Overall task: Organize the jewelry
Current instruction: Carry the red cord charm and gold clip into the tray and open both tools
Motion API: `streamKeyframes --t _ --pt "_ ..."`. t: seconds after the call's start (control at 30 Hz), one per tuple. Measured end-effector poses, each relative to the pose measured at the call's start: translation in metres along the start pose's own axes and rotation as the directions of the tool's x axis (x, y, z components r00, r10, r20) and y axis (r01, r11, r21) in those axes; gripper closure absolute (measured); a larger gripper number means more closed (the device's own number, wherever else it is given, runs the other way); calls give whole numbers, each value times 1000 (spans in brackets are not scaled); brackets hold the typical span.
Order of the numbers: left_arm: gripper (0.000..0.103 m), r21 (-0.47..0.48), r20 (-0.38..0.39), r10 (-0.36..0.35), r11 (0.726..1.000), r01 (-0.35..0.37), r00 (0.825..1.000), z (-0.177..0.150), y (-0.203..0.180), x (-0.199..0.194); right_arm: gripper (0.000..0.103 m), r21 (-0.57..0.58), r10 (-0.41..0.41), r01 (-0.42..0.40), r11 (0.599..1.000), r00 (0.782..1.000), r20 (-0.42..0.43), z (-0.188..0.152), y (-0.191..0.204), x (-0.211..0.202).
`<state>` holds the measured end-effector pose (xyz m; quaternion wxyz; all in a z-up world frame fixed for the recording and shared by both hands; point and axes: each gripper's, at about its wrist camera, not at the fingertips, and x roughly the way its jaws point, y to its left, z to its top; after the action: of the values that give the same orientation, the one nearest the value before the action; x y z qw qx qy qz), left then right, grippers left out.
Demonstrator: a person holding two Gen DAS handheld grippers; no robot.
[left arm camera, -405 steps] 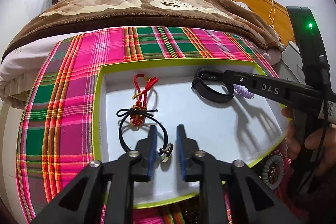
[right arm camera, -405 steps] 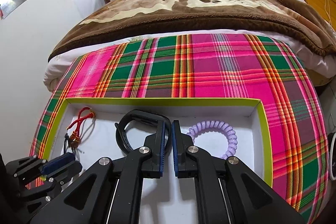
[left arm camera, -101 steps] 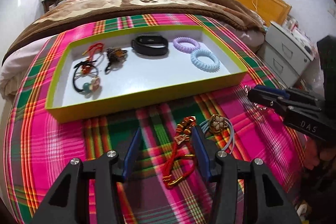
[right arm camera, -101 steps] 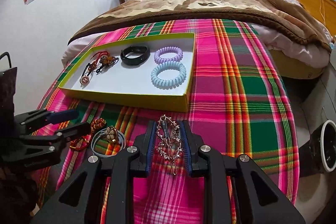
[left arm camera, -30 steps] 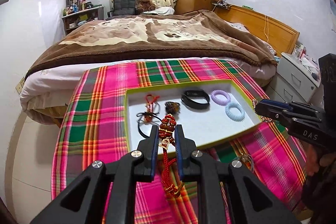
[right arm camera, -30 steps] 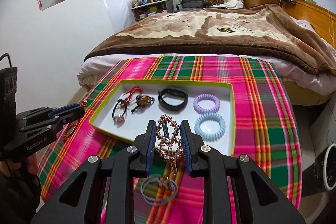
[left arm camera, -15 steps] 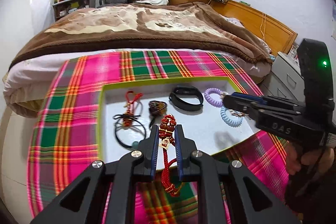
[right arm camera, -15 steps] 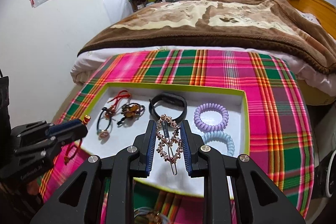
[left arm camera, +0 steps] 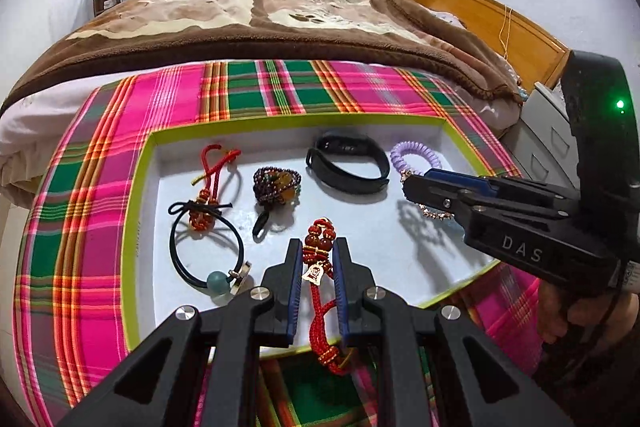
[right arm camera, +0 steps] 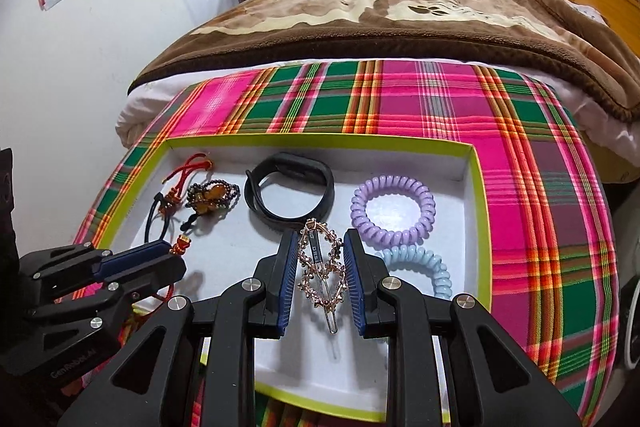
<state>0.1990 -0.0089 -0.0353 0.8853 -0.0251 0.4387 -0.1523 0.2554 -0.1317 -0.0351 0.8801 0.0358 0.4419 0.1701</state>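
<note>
The left hand-held gripper pinches a red charm between its blue pads; the charm's beaded top sticks up past the fingertips and its red cord hangs down below them, ending in a loop with gold bands over the plaid cloth. The gripper is over the near edge of the tray, a shallow white box with a lime-green rim that lies on the cloth.

The right hand-held gripper pinches a rose-gold hair clip by its two long sides, and the clip's pin points down toward the camera. It hangs over the tray's white floor, near the middle and toward the near edge. In the left view this gripper reaches in from the right, and a hand grasps its handle.

In the tray, from left to right in the right view: a red knot cord and a black hair tie touching it, a dark bead bracelet, a black band, a purple coil tie and, just nearer, a blue coil tie partly behind the right finger. The left view shows a teal bead on the black hair tie.

Beyond the cloth lies a bed with a brown blanket.
</note>
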Motion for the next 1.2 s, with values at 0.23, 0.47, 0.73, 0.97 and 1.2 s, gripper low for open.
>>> streamKeyframes --t 0.23,0.47,0.73,0.97,1.2 --pt "87 0 -19 29 1000 -29 999 -3 0 8 79 -16 -34 34 999 999 -7 -1 2 8" --pt "87 -5 -22 32 999 -32 999 -5 2 10 78 -45 -68 67 997 998 -8 -2 6 11" --pt "86 -15 -26 26 1000 -26 999 -5 5 10 78 -44 -80 80 996 997 -12 -2 5 13" --pt "72 -19 -24 26 999 -26 999 -4 5 10 78 -38 -80 80 996 997 -16 -2 5 12" --pt "65 -9 -19 31 999 -31 999 -5 3 6 73 -20 -64 64 998 998 -5 -2 3 8"
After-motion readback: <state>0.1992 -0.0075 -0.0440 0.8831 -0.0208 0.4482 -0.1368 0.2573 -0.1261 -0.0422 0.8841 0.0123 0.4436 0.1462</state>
